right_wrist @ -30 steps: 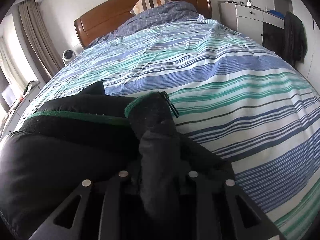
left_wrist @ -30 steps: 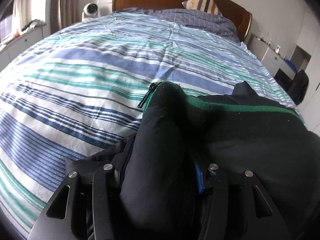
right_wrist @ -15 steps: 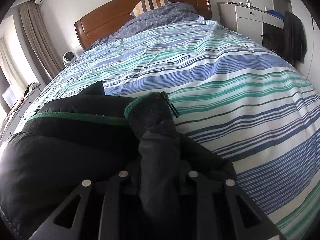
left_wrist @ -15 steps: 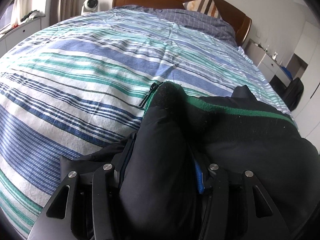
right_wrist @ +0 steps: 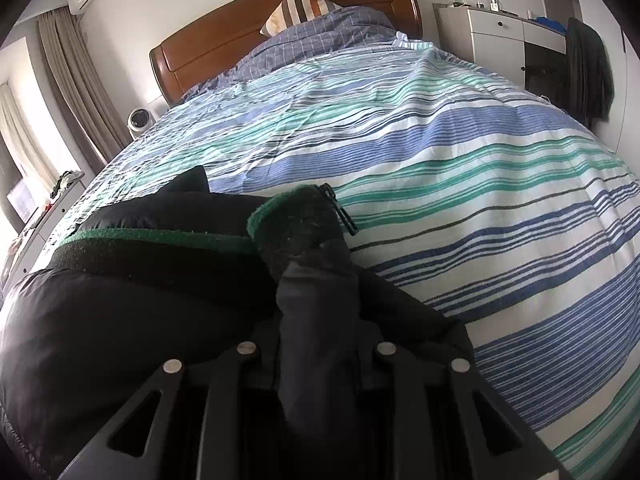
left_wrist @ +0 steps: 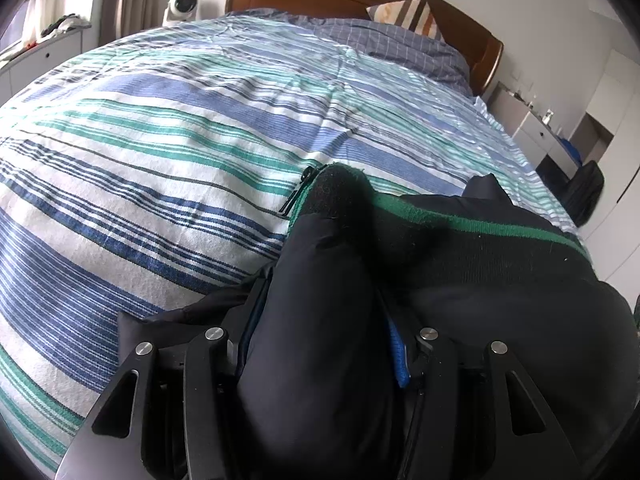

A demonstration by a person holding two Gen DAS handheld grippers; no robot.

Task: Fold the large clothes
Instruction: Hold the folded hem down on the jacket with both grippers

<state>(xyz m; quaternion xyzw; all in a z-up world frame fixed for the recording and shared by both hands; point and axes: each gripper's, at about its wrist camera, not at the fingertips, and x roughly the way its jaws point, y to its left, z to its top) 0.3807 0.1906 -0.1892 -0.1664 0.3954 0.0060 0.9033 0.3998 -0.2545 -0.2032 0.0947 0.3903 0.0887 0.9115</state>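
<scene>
A black padded jacket [left_wrist: 500,304] with a green-edged knit band lies bunched at the near end of a striped bed. My left gripper [left_wrist: 320,344] is shut on a thick fold of the jacket at its left end, beside a zipper pull [left_wrist: 294,196]. In the right wrist view the same jacket [right_wrist: 120,312] spreads to the left, and my right gripper [right_wrist: 316,344] is shut on a narrower fold at its right end, just behind the rolled knit band [right_wrist: 296,220]. The fabric hides both grippers' fingertips.
The striped quilt [left_wrist: 180,152] covers the bed up to a wooden headboard [right_wrist: 248,32] and a striped pillow [right_wrist: 296,8]. A white cabinet [right_wrist: 500,36] and a hanging dark garment [right_wrist: 588,68] stand to the right of the bed. A small white fan [left_wrist: 182,6] stands left of the headboard.
The left wrist view has tilted slightly, so the fan and headboard sit a little lower and further right in the picture. Both grips and the jacket look unchanged.
</scene>
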